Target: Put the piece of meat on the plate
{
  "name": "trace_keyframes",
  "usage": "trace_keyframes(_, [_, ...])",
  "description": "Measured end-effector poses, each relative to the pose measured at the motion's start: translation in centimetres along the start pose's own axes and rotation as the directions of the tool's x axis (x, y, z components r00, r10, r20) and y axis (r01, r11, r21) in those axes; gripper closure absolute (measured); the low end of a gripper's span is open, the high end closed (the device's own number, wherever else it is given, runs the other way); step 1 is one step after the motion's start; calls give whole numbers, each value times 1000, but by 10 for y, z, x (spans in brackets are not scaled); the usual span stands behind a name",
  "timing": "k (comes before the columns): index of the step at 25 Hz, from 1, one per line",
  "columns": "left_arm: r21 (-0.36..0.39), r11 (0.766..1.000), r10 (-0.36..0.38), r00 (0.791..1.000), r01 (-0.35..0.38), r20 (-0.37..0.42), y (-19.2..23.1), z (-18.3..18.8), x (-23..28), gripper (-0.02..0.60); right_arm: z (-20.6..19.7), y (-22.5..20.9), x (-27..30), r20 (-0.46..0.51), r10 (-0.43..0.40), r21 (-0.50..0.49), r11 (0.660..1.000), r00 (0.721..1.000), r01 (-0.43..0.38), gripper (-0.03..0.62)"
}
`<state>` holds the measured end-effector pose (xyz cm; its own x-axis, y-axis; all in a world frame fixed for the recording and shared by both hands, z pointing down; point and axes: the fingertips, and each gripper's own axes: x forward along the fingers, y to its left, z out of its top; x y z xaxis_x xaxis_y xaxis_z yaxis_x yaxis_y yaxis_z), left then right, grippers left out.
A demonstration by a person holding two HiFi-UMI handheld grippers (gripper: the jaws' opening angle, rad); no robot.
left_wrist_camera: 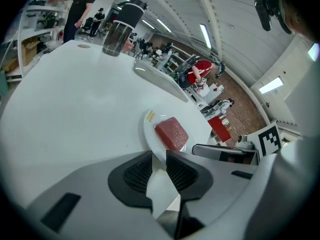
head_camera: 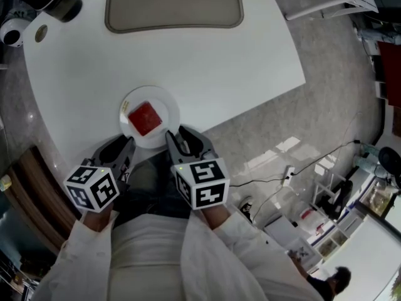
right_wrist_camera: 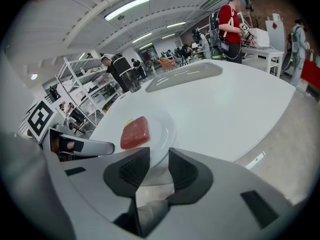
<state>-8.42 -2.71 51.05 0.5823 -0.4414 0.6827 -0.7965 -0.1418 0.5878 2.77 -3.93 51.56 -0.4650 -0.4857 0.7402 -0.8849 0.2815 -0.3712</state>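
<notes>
A red block of meat lies on a small white plate near the front edge of the white table. Both grippers hover just short of the plate on the person's side. The left gripper is at its lower left and the right gripper at its lower right. In the left gripper view the meat and plate lie just beyond the left gripper. Its jaws are drawn to a thin slit and hold nothing. The right gripper stands the same way before the meat and plate.
A beige mat lies at the table's far side and a dark tumbler stands at the far left. The table edge curves just under the grippers. Grey floor with cables lies to the right. People stand in the background.
</notes>
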Motion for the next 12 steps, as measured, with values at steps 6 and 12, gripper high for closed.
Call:
trace_keyframes(6, [43, 999, 22, 1000, -22, 7, -3, 0, 1, 492, 2, -2, -3, 37, -3, -3, 1000, 999, 3, 482])
trace_keyframes(12, [62, 998, 27, 999, -29, 34, 0, 4, -3, 492, 6, 4, -3, 59, -2, -42, 999, 998, 4, 482])
